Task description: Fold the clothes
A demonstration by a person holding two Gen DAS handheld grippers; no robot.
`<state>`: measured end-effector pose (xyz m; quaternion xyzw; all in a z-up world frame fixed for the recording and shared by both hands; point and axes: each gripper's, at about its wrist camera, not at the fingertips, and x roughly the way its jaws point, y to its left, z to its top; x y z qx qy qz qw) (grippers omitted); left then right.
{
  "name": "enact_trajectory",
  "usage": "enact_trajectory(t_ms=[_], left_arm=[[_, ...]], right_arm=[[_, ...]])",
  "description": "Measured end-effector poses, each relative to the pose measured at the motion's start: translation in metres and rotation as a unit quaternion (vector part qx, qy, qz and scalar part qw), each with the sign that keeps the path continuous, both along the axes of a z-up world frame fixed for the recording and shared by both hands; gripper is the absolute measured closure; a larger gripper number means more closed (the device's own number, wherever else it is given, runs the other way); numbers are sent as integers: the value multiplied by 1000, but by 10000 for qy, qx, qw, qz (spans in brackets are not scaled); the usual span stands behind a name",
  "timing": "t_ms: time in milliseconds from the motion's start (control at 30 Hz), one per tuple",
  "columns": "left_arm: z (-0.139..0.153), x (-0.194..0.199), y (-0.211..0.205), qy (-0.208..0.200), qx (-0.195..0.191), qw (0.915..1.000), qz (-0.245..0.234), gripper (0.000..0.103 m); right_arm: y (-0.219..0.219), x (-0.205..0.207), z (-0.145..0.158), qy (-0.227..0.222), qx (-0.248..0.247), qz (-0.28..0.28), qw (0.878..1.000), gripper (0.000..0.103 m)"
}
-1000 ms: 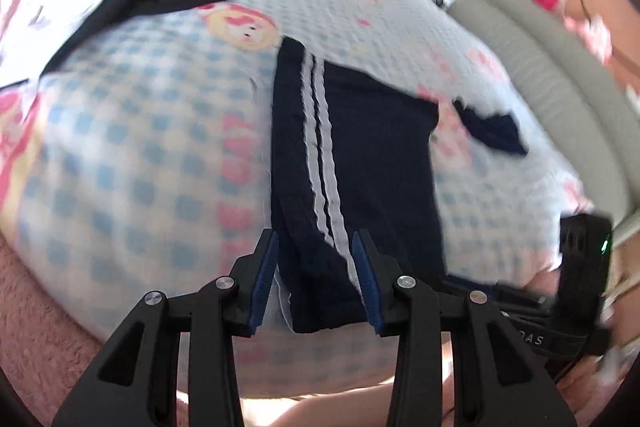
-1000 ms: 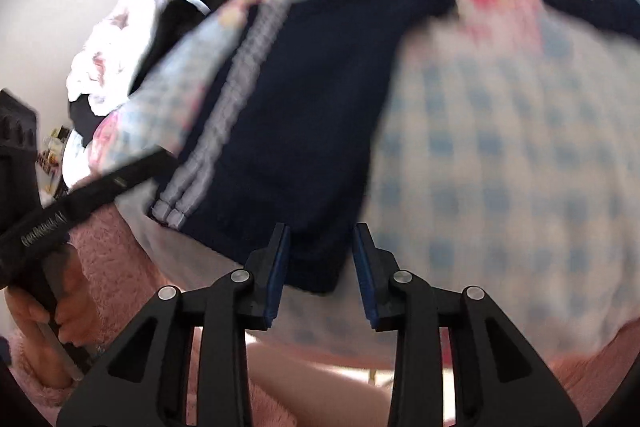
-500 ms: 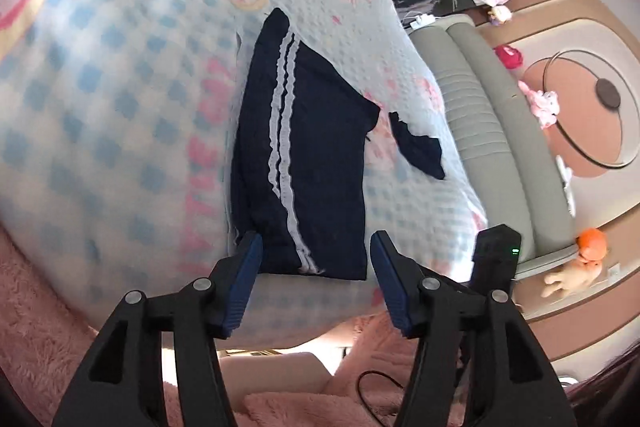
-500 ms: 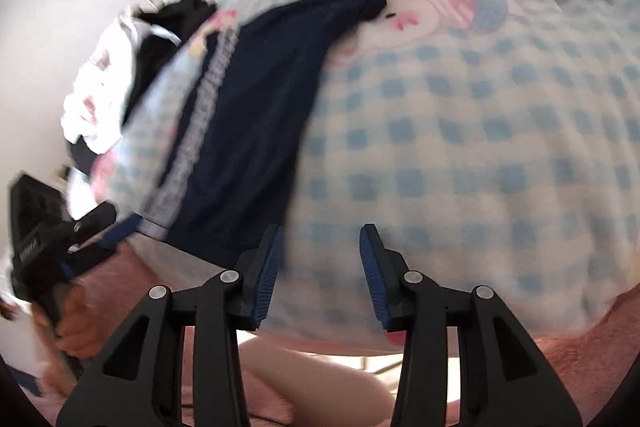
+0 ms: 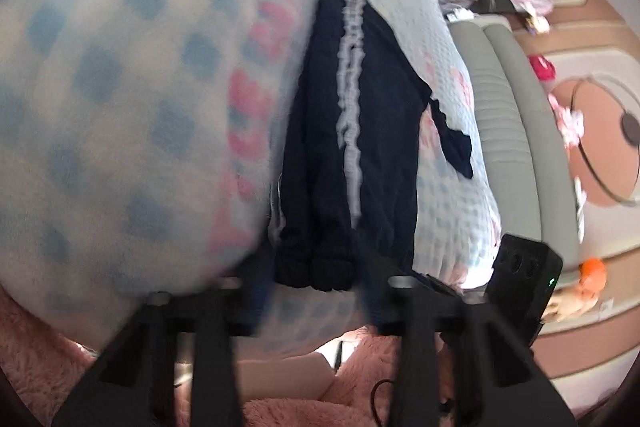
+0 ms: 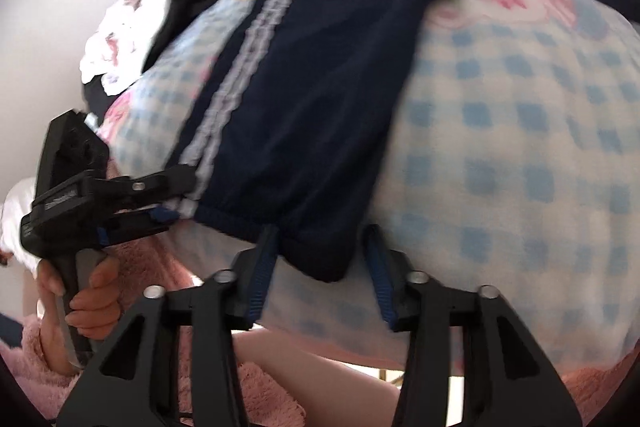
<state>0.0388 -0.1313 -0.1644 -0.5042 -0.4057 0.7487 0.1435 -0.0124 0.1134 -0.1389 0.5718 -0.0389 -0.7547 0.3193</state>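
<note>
So the navy shorts (image 6: 304, 99) with the white side stripes are lying flat on the checked blanket (image 6: 520, 147), stretching away from both tools, waistband end nearest. Half a second ago both tools were pulled back with a clear gap to the fabric; now they've dropped in on that near edge. The right gripper (image 6: 320, 267) is spread wide with the right corner of the waistband sitting between its fingers, not pinched. The left gripper (image 5: 308, 291) is blurry but looks open too, straddling the striped corner. My guess is a two-corner grab to fold the shorts away from the person.
</note>
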Motion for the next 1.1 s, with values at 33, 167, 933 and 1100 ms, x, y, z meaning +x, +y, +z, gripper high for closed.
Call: enact_trajectory(t_ms=[33, 167, 933, 1100], left_arm=[[2, 1, 0, 41, -26, 10000, -7, 76], [27, 15, 12, 26, -515, 9987, 12, 81], [93, -101, 8, 1281, -1379, 9819, -226, 54], [75, -126, 24, 1321, -2325, 9621, -538, 54]], right_arm=[[1, 1, 3, 45, -40, 17, 10000, 81], [5, 17, 31, 420, 153, 90, 9990, 85], [22, -74, 105, 1487, 298, -275, 9880, 59], [20, -79, 68, 908, 285, -135, 9954, 59]])
